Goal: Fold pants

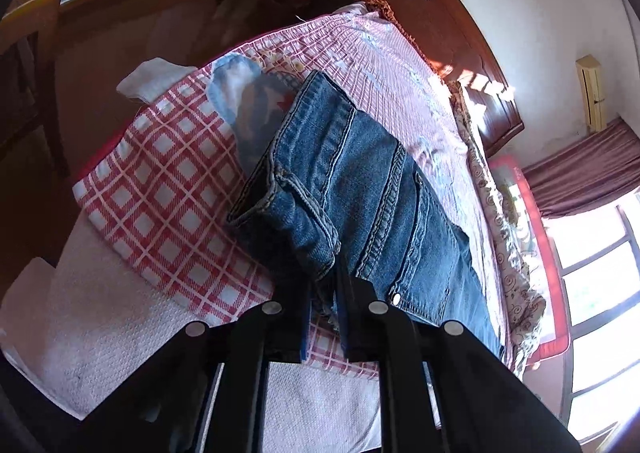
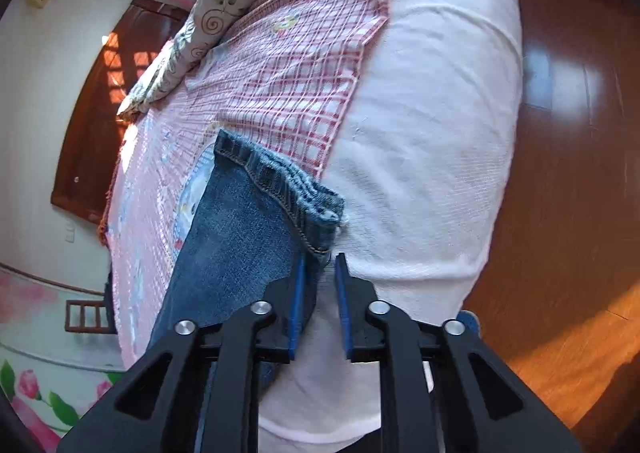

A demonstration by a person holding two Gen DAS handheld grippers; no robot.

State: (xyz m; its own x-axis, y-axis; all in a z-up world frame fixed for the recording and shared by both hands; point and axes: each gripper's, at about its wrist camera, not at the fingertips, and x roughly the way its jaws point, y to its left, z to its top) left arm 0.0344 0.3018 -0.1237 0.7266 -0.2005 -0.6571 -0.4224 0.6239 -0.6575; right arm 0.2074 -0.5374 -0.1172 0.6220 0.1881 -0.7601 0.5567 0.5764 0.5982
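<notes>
Blue denim pants [image 1: 360, 189] lie on the bed, waistband end toward me in the left wrist view. My left gripper [image 1: 324, 277] is shut on the waistband corner, with denim between its blue pads. In the right wrist view the hem end of the pants [image 2: 256, 221] lies on the bed cover. My right gripper [image 2: 320, 265] sits at the hem corner with its jaws a narrow gap apart; the hem edge is at the fingertips, and white cover shows between the pads.
A red-and-white checked blanket [image 1: 168, 189] and a pink plaid sheet [image 2: 296, 65] cover the bed. A white cover [image 2: 432, 157] lies at its edge. A wooden headboard [image 1: 460, 53], a patterned pillow [image 2: 216, 13] and a light-blue garment [image 1: 248, 101] are near.
</notes>
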